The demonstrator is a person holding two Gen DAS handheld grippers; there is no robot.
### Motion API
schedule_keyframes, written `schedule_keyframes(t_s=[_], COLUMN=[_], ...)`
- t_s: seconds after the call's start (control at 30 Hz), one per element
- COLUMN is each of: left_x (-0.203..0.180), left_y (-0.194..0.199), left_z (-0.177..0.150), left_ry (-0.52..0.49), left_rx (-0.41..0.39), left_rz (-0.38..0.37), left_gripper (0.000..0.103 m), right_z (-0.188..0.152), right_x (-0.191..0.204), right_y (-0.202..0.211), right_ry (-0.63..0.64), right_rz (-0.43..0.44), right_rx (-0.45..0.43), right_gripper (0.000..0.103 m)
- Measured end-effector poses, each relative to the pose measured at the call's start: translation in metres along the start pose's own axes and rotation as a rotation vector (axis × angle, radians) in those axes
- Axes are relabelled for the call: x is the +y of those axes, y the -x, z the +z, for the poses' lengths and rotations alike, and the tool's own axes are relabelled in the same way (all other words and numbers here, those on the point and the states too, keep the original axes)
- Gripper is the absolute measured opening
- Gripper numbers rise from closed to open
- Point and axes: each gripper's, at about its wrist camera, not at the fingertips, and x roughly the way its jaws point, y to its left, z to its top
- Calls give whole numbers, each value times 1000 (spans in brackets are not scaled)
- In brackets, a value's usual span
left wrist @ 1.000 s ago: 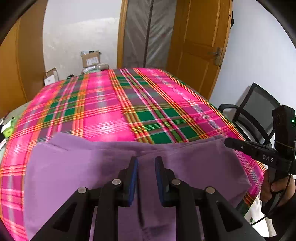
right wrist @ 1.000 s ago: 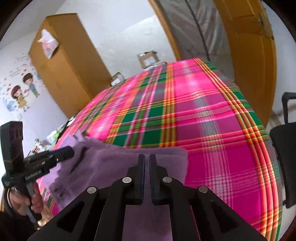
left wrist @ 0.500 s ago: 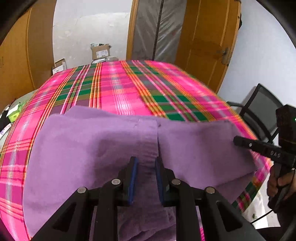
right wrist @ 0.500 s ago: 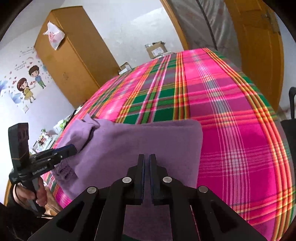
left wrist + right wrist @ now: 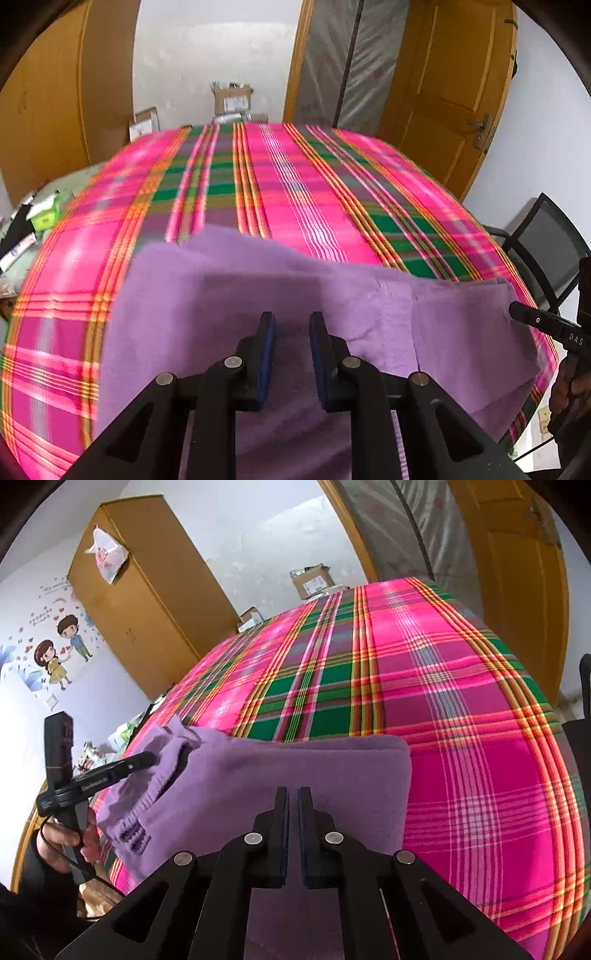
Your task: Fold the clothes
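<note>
Left gripper (image 5: 291, 325) and right gripper (image 5: 291, 797) are each pinching the purple garment (image 5: 229, 314), draping it across the tabletop's (image 5: 295, 184) near edge; laying it flat likely follows.

i'm working in a home, a lived-in bedroom by the look of it. a pink and green plaid cloth (image 5: 461, 709) covers the surface. there's a wooden wardrobe (image 5: 147, 590), cartoon couple stickers on the wall (image 5: 59, 646), a wooden door (image 5: 454, 92), cardboard boxes (image 5: 232, 99) by the far wall, and a black chair (image 5: 546, 243).
</note>
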Motion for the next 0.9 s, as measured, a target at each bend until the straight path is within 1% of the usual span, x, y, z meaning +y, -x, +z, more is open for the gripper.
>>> schedule_keyframes(t_s=[0.1, 0.2, 0.3, 0.37, 0.43, 0.5, 0.57, 0.7, 0.8, 0.9], left_x=[5, 3, 0, -3, -5, -6, -8, -21, -34, -42], left_y=[-2, -6, -25, -34, -31, -23, -11, 11, 19, 15], left_z=[6, 12, 14, 15, 15, 14, 9, -10, -25, -35], left_ry=[17, 4, -6, -25, -38, -26, -17, -28, -55, -70], left_rx=[0, 6, 51, 77, 74, 70, 53, 26, 20, 19], left_rz=[1, -16, -24, -19, -15, -31, -50, -101, -124, -112], left_gripper=[19, 19, 19, 19, 19, 19, 19, 19, 19, 21], right_z=[4, 9, 11, 12, 11, 9, 8, -1, -10, -22], right_x=[-2, -5, -10, -16, -22, -25, -21, -10, -4, 1], right_y=[0, -1, -3, -7, -10, -11, -8, 4, 8, 4], right_ry=[-9, -19, -41, -62, -82, -91, -76, -22, 13, 51], right_rz=[-5, -9, -26, -43, -52, -51, -46, -26, -26, -50], right_rx=[-10, -18, -26, -15, 0, 0, -4, -4, 1, 20], right_gripper=[6, 6, 6, 6, 6, 4, 7, 7, 7, 6])
